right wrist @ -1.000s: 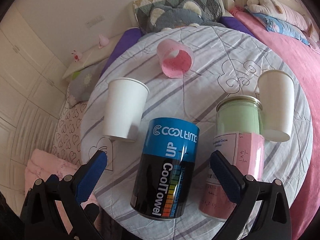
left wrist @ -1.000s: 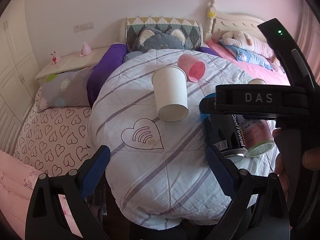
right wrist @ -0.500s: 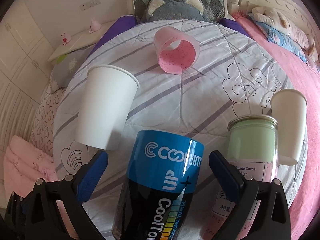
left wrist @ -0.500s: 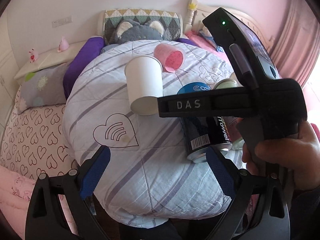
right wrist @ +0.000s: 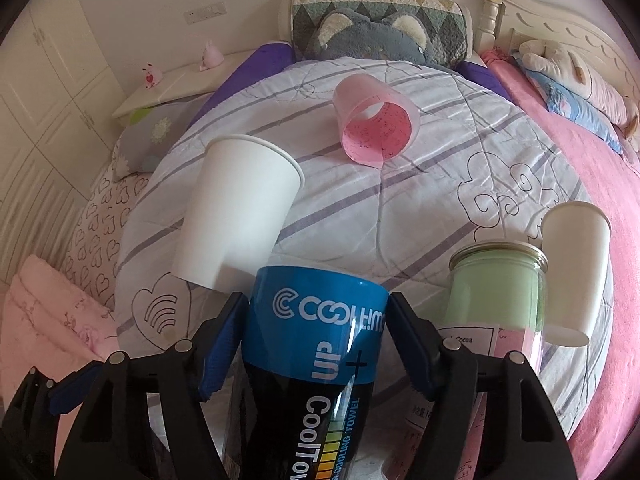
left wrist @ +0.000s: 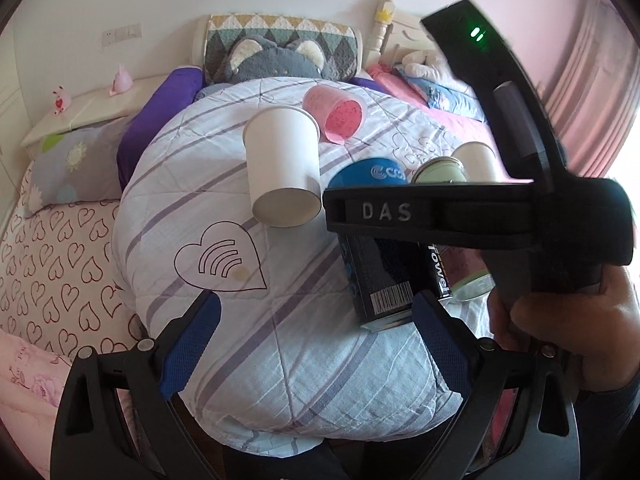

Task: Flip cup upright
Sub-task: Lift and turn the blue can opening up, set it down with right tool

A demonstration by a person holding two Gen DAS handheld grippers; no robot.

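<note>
A blue and black CoolTowel can [right wrist: 316,364] stands on the striped quilt; it also shows in the left wrist view [left wrist: 380,272]. My right gripper [right wrist: 316,340] is closed on it, one blue pad on each side. A white paper cup [right wrist: 240,220] stands upside down to the can's left, also in the left wrist view [left wrist: 282,166]. A pink cup [right wrist: 376,124] lies on its side farther back. A second white cup [right wrist: 576,264] stands upside down at the right. My left gripper [left wrist: 316,340] is open and empty near the quilt's front edge.
A glass jar with green and pink contents [right wrist: 496,312] stands right of the can. A grey plush pillow [right wrist: 376,36] lies at the back. The quilt mound [left wrist: 280,340] drops off at the front and left onto a heart-print sheet [left wrist: 52,264].
My right gripper has moved forward around the can and its pads have closed on it. The left gripper has shifted slightly; the cups have not moved.
</note>
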